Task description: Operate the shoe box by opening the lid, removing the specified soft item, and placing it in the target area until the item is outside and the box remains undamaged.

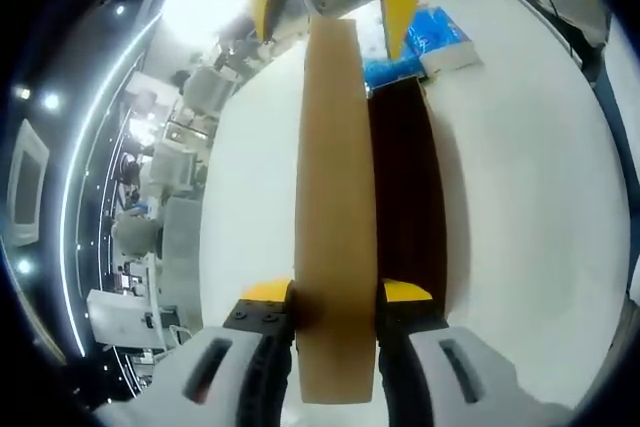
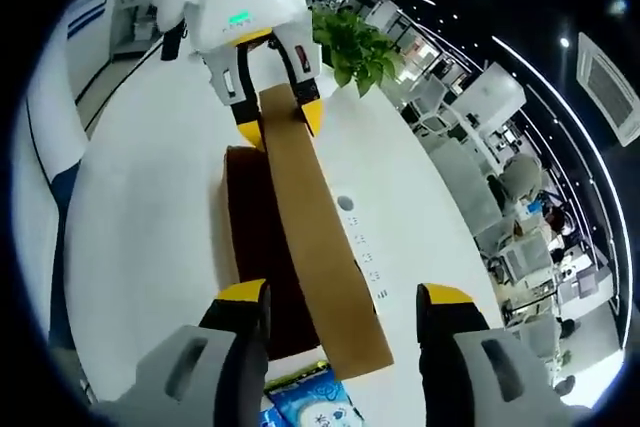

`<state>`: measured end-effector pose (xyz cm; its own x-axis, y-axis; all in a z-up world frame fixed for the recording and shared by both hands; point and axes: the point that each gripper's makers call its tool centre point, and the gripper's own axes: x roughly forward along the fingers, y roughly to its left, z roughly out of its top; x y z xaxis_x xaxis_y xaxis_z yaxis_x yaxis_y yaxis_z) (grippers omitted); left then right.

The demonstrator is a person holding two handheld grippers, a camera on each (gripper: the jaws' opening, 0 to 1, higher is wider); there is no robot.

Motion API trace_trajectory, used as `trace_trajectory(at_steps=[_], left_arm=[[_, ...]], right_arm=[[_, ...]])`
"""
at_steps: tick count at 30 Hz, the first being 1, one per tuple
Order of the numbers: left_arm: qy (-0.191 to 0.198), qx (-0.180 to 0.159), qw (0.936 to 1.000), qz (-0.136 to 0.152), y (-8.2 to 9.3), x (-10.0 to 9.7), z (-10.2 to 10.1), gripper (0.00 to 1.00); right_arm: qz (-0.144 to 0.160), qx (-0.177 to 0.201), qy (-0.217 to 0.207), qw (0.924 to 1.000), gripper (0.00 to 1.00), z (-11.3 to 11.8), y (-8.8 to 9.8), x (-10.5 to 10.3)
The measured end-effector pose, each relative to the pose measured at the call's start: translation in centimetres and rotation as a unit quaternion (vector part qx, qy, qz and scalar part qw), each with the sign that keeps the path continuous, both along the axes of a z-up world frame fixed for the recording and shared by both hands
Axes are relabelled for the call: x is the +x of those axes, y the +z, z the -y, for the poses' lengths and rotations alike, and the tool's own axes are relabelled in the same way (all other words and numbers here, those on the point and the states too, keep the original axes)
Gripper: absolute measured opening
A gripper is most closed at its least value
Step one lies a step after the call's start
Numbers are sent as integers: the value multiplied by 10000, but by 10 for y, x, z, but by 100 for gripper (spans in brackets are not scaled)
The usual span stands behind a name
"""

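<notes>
Left gripper fingers clamping brown lid, right gripper spread open, blue pack, perhaps tissues, beyond box

The lid looks like matt brown cardboard, smooth and unprinted on its inner face. The shoe box beneath it is dark maroon, dull inside. The surface is smooth white with a faint sheen. At the far end of the box, the blue packet looks like glossy plastic film. The left tongs have smooth grey plastic shells and yellow tips, like the right tongs.
</notes>
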<state>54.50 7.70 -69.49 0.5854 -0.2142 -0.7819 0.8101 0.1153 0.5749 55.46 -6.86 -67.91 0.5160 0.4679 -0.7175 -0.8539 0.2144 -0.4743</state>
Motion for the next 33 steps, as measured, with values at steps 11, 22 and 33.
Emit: trace_trajectory(at_steps=[11,22,33], left_arm=[[-86,12,9999,55,-1,-2,1,32],[-105,4,9999,102,-5,-2,1,32],[-121,40,9993,342,-11,-6,1,32]], right_arm=[[200,-545,416,9974,50,-2,-15,10],[297,-476,558,9969,37,-7,-20,5],[788,-623,693,9925,33,-10,-16,-12]])
